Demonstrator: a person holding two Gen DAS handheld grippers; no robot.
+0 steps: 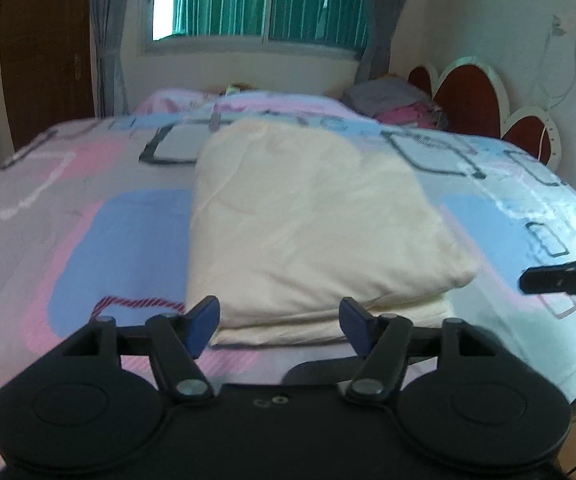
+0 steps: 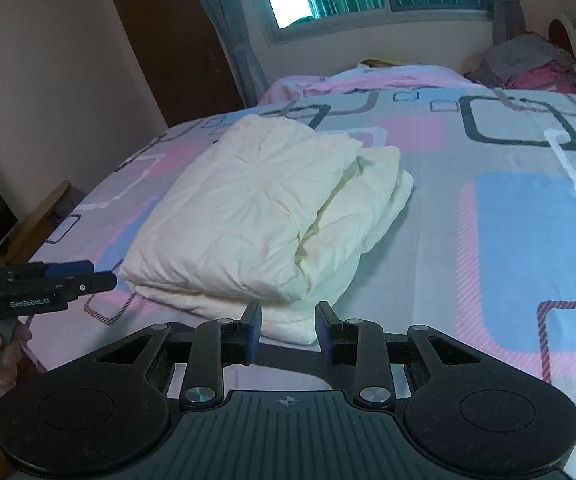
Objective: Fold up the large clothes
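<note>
The left gripper [image 1: 279, 326] is open and holds nothing, its jaws wide apart just before the near edge of the cream garment [image 1: 312, 216]. The right gripper [image 2: 285, 334] stands narrower, also empty, at the garment's near corner. The garment lies folded in thick layers on the patterned bedsheet [image 2: 488, 240]. The folding seems nearly finished; the next move probably needs only tidying the loose right side.

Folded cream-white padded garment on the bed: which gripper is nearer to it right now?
Left, narrowly. The left gripper hovers open at the folded cream-white padded garment's near edge, apparently not touching. The right gripper sits just short of its near corner, empty.
</note>
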